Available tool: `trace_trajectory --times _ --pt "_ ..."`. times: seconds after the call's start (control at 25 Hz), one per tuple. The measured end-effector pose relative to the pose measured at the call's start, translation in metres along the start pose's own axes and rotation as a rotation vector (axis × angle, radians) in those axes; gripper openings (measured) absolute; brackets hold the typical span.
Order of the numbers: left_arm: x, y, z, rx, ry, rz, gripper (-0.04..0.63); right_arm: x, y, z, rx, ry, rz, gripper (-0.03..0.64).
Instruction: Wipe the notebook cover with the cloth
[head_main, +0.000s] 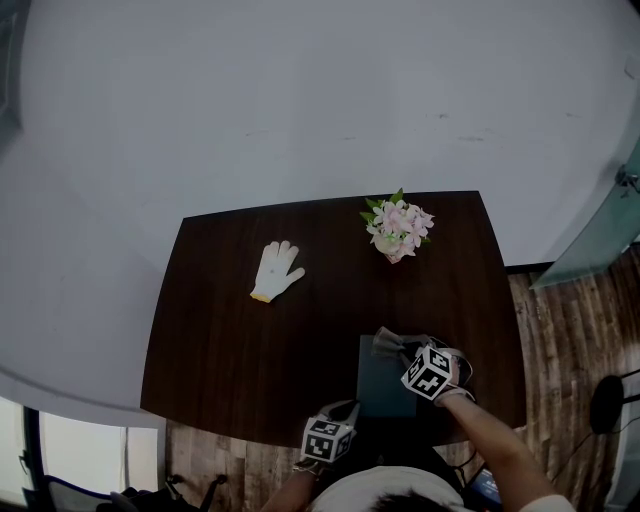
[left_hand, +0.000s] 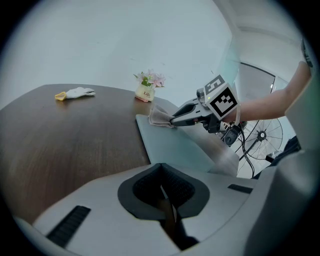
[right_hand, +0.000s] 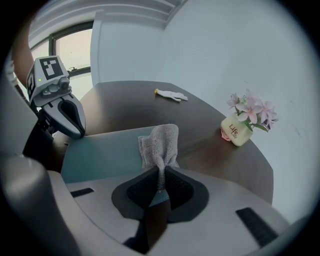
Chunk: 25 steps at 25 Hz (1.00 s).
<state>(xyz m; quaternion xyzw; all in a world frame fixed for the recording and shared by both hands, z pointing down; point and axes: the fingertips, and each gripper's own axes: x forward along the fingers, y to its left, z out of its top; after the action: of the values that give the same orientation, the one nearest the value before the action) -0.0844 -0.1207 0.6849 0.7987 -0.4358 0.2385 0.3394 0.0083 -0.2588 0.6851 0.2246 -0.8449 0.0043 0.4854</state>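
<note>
A teal notebook (head_main: 382, 388) lies flat at the near edge of the dark table (head_main: 230, 340). My right gripper (head_main: 402, 350) is shut on a grey cloth (right_hand: 160, 142), which hangs from the jaws onto the far end of the notebook cover (right_hand: 100, 155). The left gripper view shows the cloth (left_hand: 159, 116) touching the cover (left_hand: 175, 145) under the right gripper (left_hand: 173, 120). My left gripper (head_main: 343, 412) is shut at the notebook's near left corner with nothing visible between its jaws. In the right gripper view, the left gripper (right_hand: 75, 130) hovers beside the notebook.
A white glove (head_main: 277, 270) lies on the far left part of the table. A small pot of pink flowers (head_main: 398, 228) stands at the far edge, beyond the notebook. Wooden floor (head_main: 570, 340) and a fan base (head_main: 605, 402) are to the right.
</note>
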Motion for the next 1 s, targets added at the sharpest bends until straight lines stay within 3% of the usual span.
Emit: trace_trajectory --times 1.0 --pt "0.002 -0.003 0.0 -0.001 0.003 -0.001 0.018 -0.022 -0.018 -0.061 0.195 0.027 -0.073 0.046"
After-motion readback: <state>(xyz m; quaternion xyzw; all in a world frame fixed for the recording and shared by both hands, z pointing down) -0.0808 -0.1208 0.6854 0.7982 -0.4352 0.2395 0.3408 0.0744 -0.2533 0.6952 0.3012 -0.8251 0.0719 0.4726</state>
